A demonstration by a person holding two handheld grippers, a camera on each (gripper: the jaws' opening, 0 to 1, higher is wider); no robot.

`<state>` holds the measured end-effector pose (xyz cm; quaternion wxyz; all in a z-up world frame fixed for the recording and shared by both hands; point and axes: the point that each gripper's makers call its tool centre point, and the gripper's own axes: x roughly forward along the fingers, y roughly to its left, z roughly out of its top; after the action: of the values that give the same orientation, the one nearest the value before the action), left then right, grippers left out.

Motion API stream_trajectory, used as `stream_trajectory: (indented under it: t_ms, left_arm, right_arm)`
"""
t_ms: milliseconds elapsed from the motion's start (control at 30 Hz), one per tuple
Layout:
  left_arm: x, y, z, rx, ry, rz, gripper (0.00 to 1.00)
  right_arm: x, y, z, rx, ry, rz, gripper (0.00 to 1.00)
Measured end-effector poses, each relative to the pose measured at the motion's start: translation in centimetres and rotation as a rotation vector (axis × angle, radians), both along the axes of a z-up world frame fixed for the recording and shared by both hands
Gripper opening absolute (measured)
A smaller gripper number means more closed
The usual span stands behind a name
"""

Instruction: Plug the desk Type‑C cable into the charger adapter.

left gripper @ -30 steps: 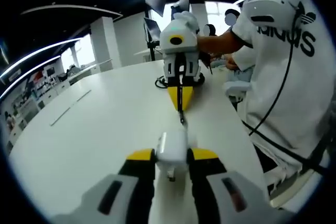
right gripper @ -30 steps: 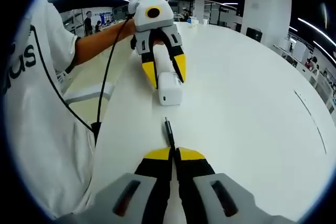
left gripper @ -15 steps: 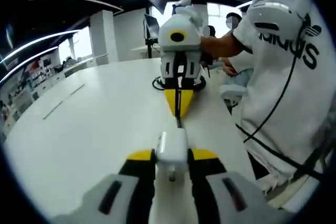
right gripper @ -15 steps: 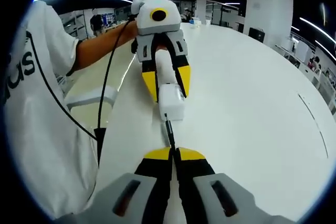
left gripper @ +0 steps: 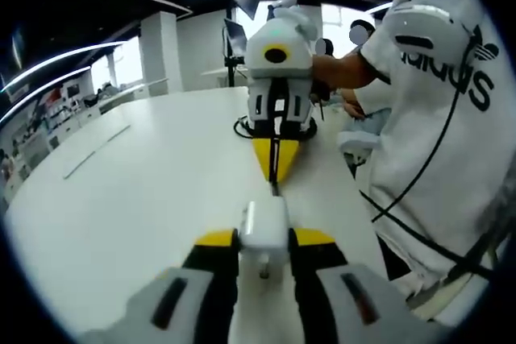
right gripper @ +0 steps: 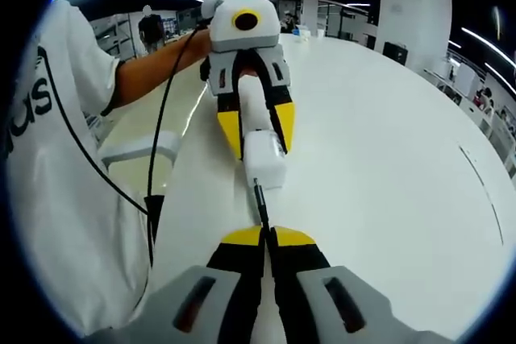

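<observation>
A white charger adapter (left gripper: 265, 225) sits between my left gripper's (left gripper: 264, 237) yellow-tipped jaws, which are shut on it. In the right gripper view the same adapter (right gripper: 264, 168) faces me, held by the left gripper (right gripper: 256, 122). My right gripper (right gripper: 267, 236) is shut on a black Type-C cable plug (right gripper: 260, 203), whose tip meets the adapter's near face. In the left gripper view the right gripper (left gripper: 275, 155) points at me, with the black plug (left gripper: 275, 188) touching the adapter's far end. The cable's black coil (left gripper: 243, 126) lies behind it.
A wide white table (right gripper: 387, 167) carries everything, its edge running along the person's side. The person in a white shirt (left gripper: 443, 102) stands close at that edge, with a black cord (right gripper: 161, 118) hanging from the left gripper. Chairs and office desks lie beyond.
One second ago a gap lay between plug and adapter. The two grippers have come together, and the plug tip now touches the adapter's face.
</observation>
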<state>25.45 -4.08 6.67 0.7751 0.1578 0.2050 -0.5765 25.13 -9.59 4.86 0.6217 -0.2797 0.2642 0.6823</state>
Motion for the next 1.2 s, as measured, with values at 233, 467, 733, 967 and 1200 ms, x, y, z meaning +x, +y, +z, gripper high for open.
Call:
stream_trajectory:
  t_ms: [233,467,733,967,1200]
  left_arm:
    - [-0.04,-0.01,-0.05,0.003,0.014,0.009,0.23]
    - [-0.04,-0.14,-0.17,0.034,0.053,0.035,0.24]
    - [0.08,-0.11,-0.39,0.071,0.058,0.035,0.24]
    - [-0.05,-0.02,-0.33,0.046,0.007,-0.005,0.24]
    - [-0.15,-0.06,-0.15,0.025,-0.029,-0.031,0.24]
  right_arm:
    - [-0.05,0.08,-0.05,-0.016,-0.018,0.007,0.01]
    - [-0.09,0.11,0.14,-0.082,-0.080,0.008,0.01]
    - [-0.47,0.24,0.39,-0.119,-0.102,0.018,0.00]
    - [-0.36,0.27,0.40,0.028,-0.088,0.085,0.02]
    - [-0.92,0.17,0.66,0.177,0.009,0.112,0.07]
